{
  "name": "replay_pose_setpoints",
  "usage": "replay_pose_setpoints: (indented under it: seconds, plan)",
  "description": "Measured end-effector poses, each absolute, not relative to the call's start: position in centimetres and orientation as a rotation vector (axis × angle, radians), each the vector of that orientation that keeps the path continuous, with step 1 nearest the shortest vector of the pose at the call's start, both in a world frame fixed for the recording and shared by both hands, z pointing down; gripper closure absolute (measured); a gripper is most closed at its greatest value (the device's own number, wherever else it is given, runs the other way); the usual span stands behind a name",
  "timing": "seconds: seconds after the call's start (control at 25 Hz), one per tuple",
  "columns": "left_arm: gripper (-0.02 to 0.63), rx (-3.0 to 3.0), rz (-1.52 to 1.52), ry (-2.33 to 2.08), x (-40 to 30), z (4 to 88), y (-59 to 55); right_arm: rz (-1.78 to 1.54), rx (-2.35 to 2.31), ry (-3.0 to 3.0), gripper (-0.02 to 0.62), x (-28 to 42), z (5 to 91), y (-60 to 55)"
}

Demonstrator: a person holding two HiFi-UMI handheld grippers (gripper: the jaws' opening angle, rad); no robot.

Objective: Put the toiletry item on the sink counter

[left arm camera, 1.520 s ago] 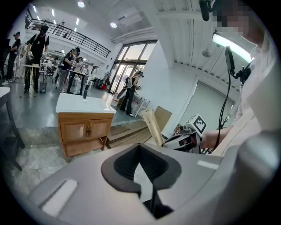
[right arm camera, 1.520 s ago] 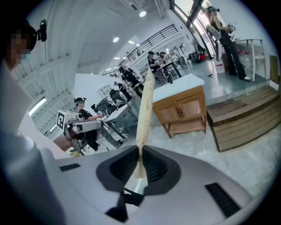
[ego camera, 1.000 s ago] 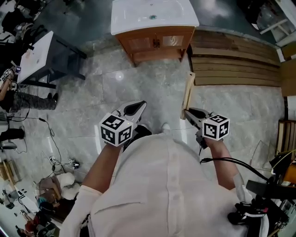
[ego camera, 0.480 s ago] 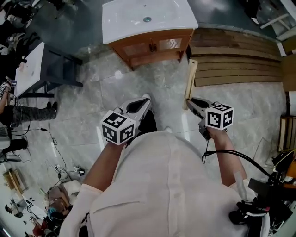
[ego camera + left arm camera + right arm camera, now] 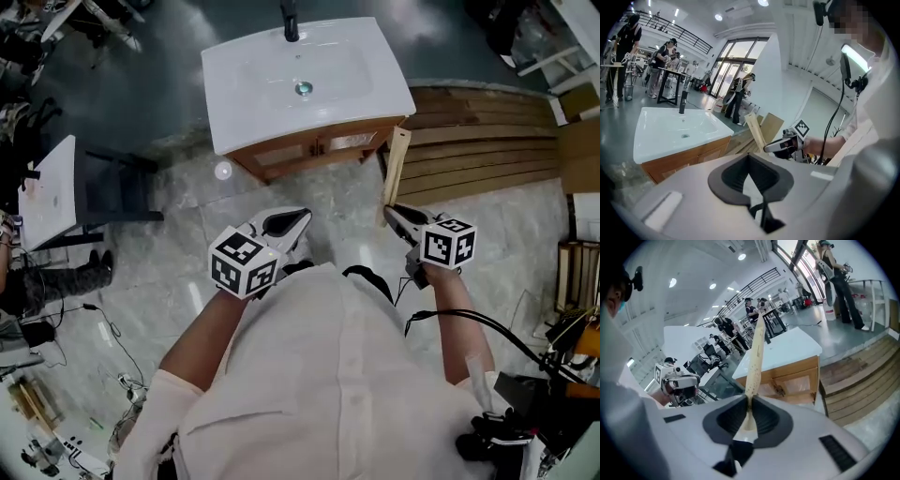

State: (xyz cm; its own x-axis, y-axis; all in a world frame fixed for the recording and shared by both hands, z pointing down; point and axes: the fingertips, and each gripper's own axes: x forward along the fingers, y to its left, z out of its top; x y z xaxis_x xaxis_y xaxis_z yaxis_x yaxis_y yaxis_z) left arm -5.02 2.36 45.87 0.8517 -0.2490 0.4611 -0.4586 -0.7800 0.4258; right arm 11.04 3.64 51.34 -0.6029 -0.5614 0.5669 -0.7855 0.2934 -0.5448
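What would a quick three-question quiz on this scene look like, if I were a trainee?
1. True or false: the left gripper holds the long cream packet.
2. Where is the packet now? A: lying on the white sink counter. B: lying on the floor. C: clamped in the right gripper, not yet on the counter.
3. What dark fixture stands at the back edge of the counter?

Key: 1 false, its jaws are shut on nothing. 2 C. 3 the faucet.
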Motion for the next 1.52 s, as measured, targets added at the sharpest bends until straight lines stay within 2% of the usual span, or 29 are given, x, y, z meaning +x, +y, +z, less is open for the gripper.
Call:
replay_pose_setpoints:
  seconds: [0.36,0.84,1.52]
  plan:
    - [0.600,2.451,0.490,-0.545,-4.9,46.4,-6.7,1.184,1.225,-2.267,0.560,13.8,52.5,-9.5]
    - [0.600,2.407,0.476,-0.760,0.5,45.3,-19.2,1.281,1.049,-2.246,0.560,21.0,56.6,-26.8]
    - [0.600,2.269,0.495,-0.959,3.2,47.3,-26.5,1.466,0.801,-2.130,0.558,25.4,64.2,-37.7]
